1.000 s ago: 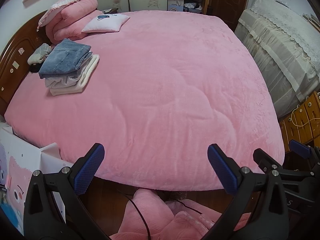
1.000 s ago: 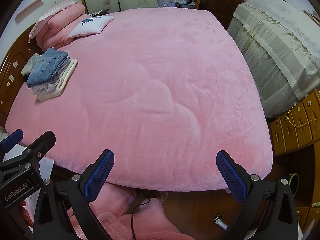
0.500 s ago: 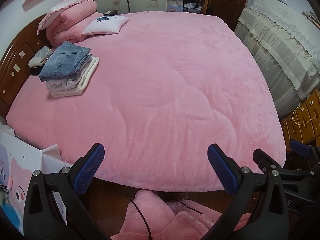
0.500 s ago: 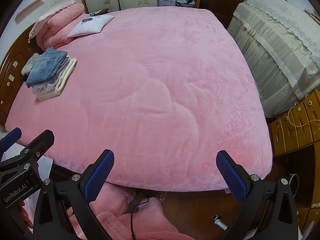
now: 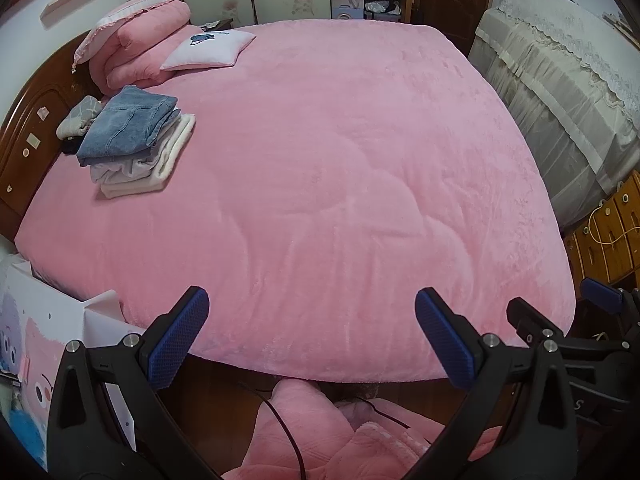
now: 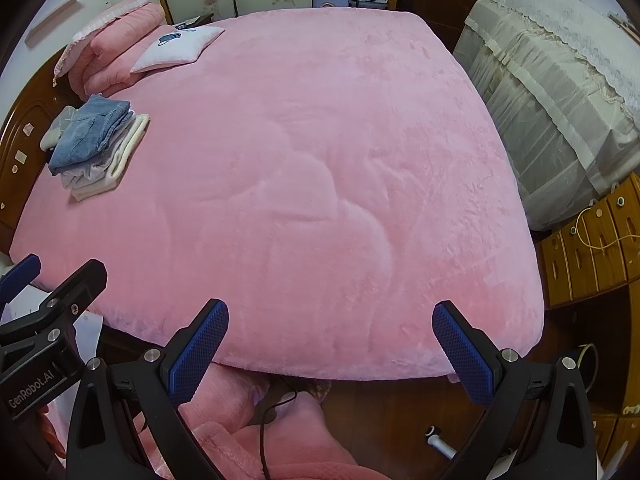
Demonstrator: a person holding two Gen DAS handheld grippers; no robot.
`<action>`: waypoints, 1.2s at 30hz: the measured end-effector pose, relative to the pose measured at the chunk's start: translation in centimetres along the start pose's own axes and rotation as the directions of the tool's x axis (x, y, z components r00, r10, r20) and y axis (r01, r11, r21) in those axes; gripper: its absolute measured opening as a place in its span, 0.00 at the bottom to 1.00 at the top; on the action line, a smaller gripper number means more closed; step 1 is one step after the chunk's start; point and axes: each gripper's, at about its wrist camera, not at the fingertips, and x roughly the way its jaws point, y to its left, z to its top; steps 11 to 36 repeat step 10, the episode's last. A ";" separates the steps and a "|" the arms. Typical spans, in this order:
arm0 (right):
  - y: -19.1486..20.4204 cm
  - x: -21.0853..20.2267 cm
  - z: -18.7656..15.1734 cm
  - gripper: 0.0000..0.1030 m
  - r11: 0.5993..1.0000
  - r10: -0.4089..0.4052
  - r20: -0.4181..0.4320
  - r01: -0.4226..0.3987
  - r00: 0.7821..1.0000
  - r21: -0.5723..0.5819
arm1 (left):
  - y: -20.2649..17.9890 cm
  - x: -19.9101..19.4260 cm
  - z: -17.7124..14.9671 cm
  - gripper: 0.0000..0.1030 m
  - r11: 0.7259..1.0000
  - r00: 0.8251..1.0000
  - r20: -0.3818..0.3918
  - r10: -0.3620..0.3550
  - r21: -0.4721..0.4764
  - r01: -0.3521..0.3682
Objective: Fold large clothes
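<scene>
A stack of folded clothes point(image 5: 134, 142), blue jeans on top of pale garments, lies at the far left of the pink bed point(image 5: 320, 168); it also shows in the right wrist view point(image 6: 96, 146). My left gripper point(image 5: 312, 336) is open and empty, held over the bed's near edge. My right gripper point(image 6: 330, 344) is open and empty, beside the left one at the same edge. The right gripper's body shows at the right of the left wrist view point(image 5: 568, 344). The person's pink fleece clothing point(image 5: 332, 436) fills the bottom of both views.
A folded pink quilt point(image 5: 136, 40) and a white pillow point(image 5: 208, 50) lie at the head of the bed. A cloth-covered piece of furniture point(image 5: 568, 92) stands to the right, with wooden drawers point(image 5: 608, 236) nearer. A printed box point(image 5: 32, 340) stands at lower left.
Both views have shifted slightly; the clothes stack and bed sit a little lower in frame. Both grippers stay open and empty.
</scene>
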 end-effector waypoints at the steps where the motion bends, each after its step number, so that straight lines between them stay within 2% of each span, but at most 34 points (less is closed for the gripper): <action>1: -0.1 0.0 0.0 1.00 1.000 0.000 -0.002 0.000 1.000 0.000 | 0.0 0.0 0.0 0.99 1.000 1.000 0.001 0.000 0.000 0.000; 10: -1.4 0.7 0.4 1.00 1.000 -0.004 -0.015 0.005 1.000 0.011 | -0.3 0.6 0.3 0.99 0.999 1.000 0.006 -0.013 0.045 0.012; 36: -1.4 0.7 0.4 1.00 1.000 -0.004 -0.015 0.005 1.000 0.011 | -0.3 0.6 0.3 0.99 0.999 1.000 0.006 -0.013 0.045 0.012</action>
